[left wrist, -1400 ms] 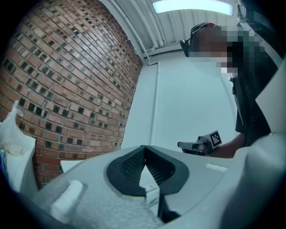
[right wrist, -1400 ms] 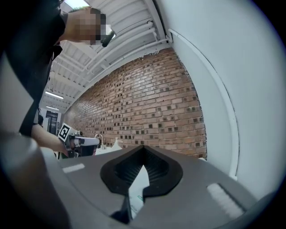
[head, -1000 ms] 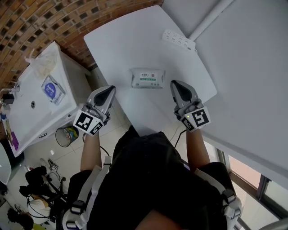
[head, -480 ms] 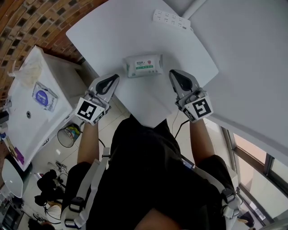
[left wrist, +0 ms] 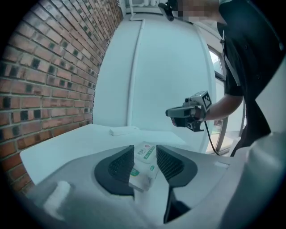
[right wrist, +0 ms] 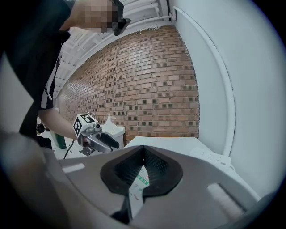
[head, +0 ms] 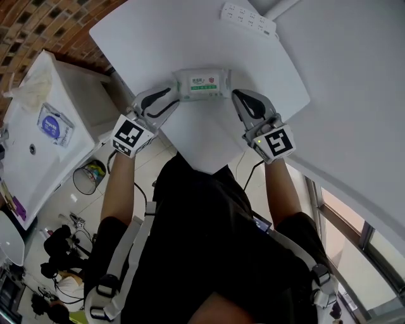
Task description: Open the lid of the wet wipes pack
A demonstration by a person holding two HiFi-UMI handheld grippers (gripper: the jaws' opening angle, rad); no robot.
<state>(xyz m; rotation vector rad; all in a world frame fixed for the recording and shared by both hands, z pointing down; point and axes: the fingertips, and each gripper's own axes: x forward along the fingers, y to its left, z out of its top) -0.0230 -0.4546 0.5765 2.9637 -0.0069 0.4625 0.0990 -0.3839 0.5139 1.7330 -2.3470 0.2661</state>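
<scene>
A white table [head: 158,44] is set against a white wall [head: 354,76], and a power strip [head: 248,18] is laid at its far edge. A brick wall [head: 38,25] is seen at the left. A white cabinet [head: 69,95] and a waste bin [head: 88,177] are placed on the tiled floor [head: 63,209]. A window [head: 354,228] is seen at the lower right.

1. Wet wipes pack [head: 201,84]: white, green print, small red mark.
2. Table [head: 158,44]: plain white.
3. Brick wall [head: 38,25]: red-brown w/ dark bricks mixed in.
4. Left gripper [head: 172,100] & right gripper [head: 237,96]: grey, black ribbed pads [left wrist: 119,164]; marker cubes [head: 131,135] blk/wht squares.
5. Power strip [head: 248,19]: white.
</scene>
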